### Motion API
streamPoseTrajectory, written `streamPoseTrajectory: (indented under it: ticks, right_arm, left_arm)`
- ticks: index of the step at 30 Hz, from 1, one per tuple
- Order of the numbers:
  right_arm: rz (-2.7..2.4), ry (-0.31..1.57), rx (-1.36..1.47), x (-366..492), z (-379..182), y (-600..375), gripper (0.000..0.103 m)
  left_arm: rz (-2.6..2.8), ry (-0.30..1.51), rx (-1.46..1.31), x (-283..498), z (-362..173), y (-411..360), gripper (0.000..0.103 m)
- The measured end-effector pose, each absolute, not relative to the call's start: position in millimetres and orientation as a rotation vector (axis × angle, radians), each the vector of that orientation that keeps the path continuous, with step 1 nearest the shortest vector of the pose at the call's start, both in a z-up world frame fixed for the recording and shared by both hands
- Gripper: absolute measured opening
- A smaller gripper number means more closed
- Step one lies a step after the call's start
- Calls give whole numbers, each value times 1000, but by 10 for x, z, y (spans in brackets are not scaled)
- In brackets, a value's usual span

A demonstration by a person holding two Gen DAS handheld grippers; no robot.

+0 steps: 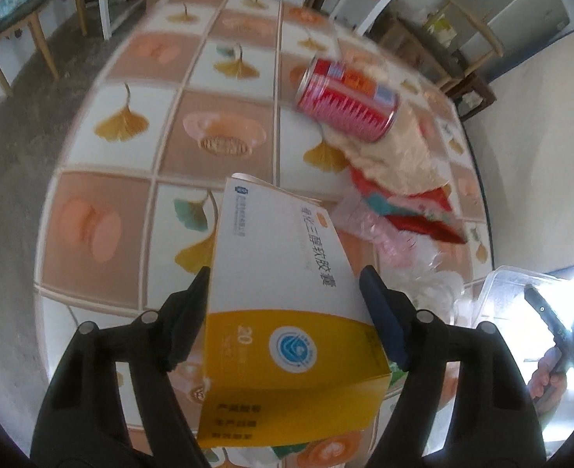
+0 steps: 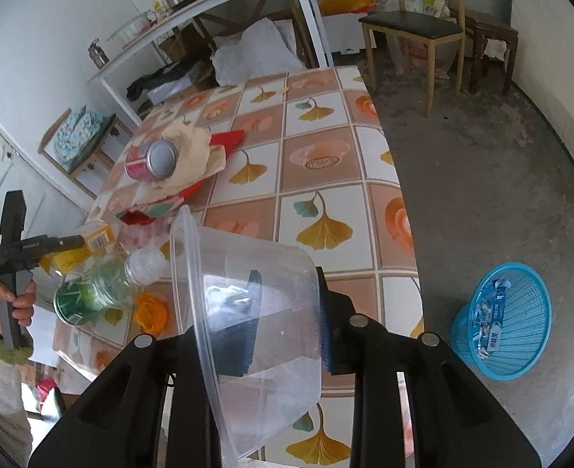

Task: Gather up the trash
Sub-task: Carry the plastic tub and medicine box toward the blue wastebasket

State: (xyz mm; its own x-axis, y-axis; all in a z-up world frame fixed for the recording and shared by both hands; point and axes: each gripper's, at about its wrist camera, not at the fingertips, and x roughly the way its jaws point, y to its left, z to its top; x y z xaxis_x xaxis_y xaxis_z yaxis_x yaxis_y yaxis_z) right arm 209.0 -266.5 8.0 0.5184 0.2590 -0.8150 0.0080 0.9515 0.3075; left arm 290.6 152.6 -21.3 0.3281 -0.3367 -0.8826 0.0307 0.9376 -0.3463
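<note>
left hand-held gripper (image 1: 285, 300) clamped on yellow-white medicine box (image 1: 287, 312) over the worktop (image 1: 131, 202); right hand-held gripper (image 2: 287, 312) clamped on clear plastic bowl (image 2: 248, 312) beside that box.

Can (image 2: 152, 160) on bag (image 2: 193, 148) on table (image 2: 318, 156)

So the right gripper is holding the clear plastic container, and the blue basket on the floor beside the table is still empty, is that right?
Not quite. The right gripper does hold the clear plastic container, and the blue basket does sit on the floor beside the table, but it is not empty: the right wrist view shows a wrapper already inside it.
</note>
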Motion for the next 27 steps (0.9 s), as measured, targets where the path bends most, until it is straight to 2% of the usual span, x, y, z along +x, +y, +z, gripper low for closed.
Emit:
streamPoseTrajectory:
  ticks: [9,15,20,27]
  right_arm:
    - [179,970,377,2017,167,-2863,26]
    - [138,895,454,1839,316,-3211,26]
    - [23,820,518,1487,448,-3725,26]
    - [-237,758,620,725,358,-4708,26]
  left_arm:
    - [-286,1081,-285,2703,276,1470,71]
    - [-409,1015,-287,2494,604,1046,71]
    - [-566,980,-288,2435,798,416,71]
    - [-838,1019,-214,2406,821,-1049,71]
